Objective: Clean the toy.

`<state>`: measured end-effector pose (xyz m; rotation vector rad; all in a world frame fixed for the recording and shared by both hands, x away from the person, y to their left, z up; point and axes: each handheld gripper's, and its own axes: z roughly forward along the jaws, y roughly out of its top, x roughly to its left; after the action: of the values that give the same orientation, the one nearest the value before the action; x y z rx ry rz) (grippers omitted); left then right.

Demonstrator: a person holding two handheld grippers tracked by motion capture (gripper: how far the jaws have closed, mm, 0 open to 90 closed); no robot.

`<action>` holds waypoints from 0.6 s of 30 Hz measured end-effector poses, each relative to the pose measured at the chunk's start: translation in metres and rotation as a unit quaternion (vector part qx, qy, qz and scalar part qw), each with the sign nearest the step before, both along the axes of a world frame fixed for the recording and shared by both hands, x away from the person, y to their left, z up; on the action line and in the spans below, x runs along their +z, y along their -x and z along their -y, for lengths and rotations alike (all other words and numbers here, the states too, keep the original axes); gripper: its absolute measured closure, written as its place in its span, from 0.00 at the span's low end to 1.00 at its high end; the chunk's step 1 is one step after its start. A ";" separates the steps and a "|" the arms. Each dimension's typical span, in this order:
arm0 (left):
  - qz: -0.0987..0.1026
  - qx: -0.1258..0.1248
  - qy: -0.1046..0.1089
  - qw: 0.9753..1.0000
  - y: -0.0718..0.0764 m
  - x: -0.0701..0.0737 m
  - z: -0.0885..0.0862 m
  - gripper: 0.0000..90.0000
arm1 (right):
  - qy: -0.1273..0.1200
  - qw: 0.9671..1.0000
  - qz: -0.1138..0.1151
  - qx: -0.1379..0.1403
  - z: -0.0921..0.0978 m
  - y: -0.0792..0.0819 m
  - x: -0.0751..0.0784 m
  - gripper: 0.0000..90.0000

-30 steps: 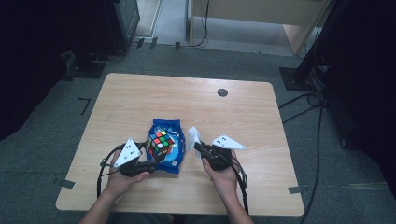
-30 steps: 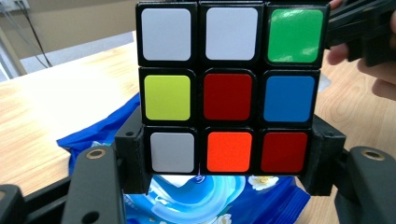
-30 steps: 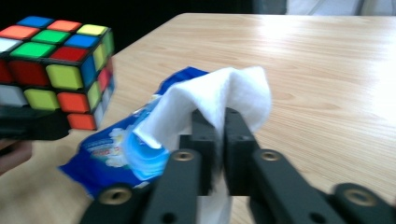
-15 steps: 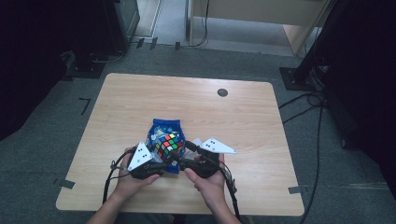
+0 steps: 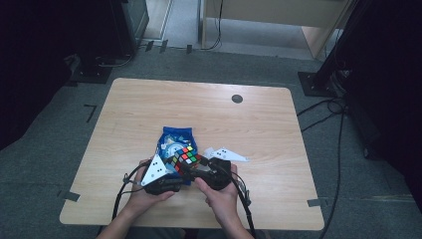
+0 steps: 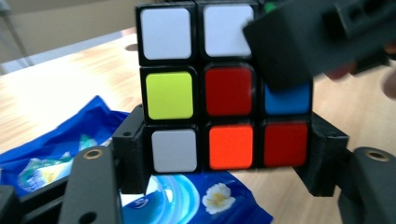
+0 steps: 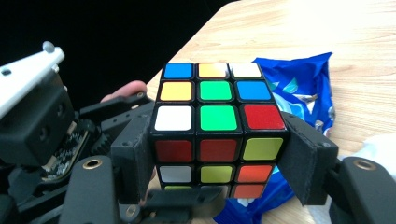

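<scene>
Puzzle cube (image 5: 186, 158) held above blue snack bag (image 5: 174, 142), near table's front edge. Your left gripper (image 6: 224, 154) clamps bottom layer; your right gripper (image 7: 219, 149) clamps upper layers crosswise. Both equally close; twist axis runs vertical between grips.

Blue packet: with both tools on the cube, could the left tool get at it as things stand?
Probably not right away: the left tool is shut on the cube, held just above the blue packet. It would have to let go first; nothing else blocks it.
</scene>
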<state>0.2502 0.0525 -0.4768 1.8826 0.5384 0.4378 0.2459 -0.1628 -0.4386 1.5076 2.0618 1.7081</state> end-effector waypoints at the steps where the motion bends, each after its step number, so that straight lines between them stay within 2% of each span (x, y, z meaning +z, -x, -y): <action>1: 0.013 -0.005 -0.014 1.000 0.001 -0.001 -0.001 0.36 | -0.005 1.000 0.000 -0.005 0.004 -0.001 0.002 0.39; 3: 0.049 0.010 -0.045 0.998 0.003 -0.004 -0.003 0.36 | -0.013 1.000 0.002 -0.010 0.013 -0.003 0.008 0.39; 4: 0.055 0.019 -0.056 0.997 0.001 -0.006 -0.004 0.36 | -0.014 1.000 0.006 -0.009 0.017 -0.004 0.011 0.39; 5: 0.050 0.025 -0.061 0.997 -0.001 -0.007 -0.006 0.36 | -0.015 1.000 0.007 -0.007 0.020 -0.004 0.013 0.39; 7: 0.046 0.029 -0.055 0.997 -0.004 -0.008 -0.009 0.35 | -0.008 1.000 0.003 0.007 0.022 -0.005 0.016 0.39; 9: 0.049 0.028 -0.050 0.997 -0.003 -0.006 -0.009 0.34 | 0.000 1.000 -0.006 0.023 0.018 -0.005 0.015 0.39; 12: 0.057 0.024 -0.046 0.997 0.000 -0.004 -0.007 0.31 | 0.007 0.999 -0.014 0.033 0.014 -0.005 0.013 0.39; 14: 0.079 0.028 -0.060 0.995 0.004 -0.003 -0.003 0.30 | 0.016 0.999 -0.014 0.046 0.008 -0.005 0.009 0.38; 18: 0.086 0.028 -0.068 0.994 0.007 -0.004 0.001 0.23 | 0.029 0.997 -0.017 0.065 0.003 -0.005 0.011 0.38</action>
<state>0.2432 0.0513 -0.4813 1.9403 0.4569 0.6816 0.2506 -0.1656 -0.4280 1.4239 2.2526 1.6610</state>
